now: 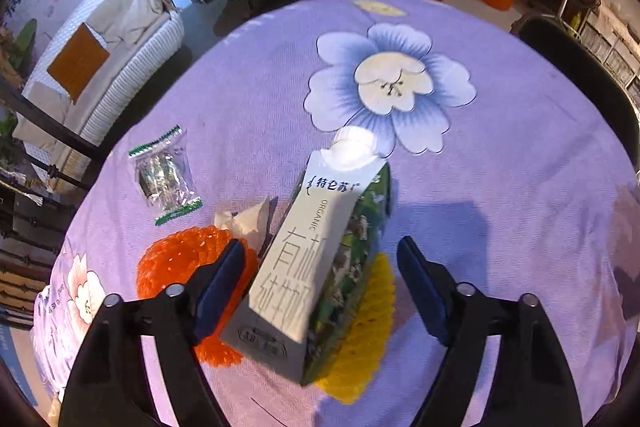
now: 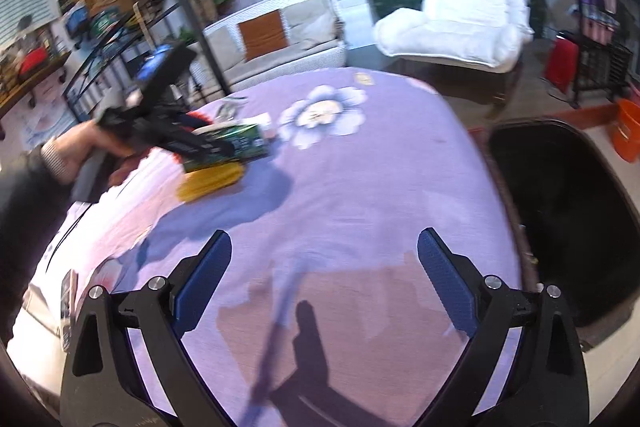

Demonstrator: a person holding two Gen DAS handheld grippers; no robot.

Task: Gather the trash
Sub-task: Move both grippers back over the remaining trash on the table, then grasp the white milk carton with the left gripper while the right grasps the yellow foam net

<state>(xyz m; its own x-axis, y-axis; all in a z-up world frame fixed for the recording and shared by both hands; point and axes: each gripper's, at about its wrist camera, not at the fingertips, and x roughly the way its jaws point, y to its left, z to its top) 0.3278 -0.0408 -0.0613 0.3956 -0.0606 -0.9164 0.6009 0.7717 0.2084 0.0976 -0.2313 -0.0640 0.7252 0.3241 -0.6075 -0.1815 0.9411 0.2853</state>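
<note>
Left claw [image 1: 320,259] gapes around the milk carton [image 1: 316,259]; right claw [image 2: 324,259], open, alone shows the black bin [image 2: 568,227].

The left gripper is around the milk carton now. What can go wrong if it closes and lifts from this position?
1. The milk carton lies tilted on the yellow foam net and orange foam net; with the left gripper open around it, closing may make it twist or slip.
2. A finger overlaps the orange net and could snag it.
3. The black bin sits beyond the table edge, so a loose grip could drop the carton on the way.
</note>
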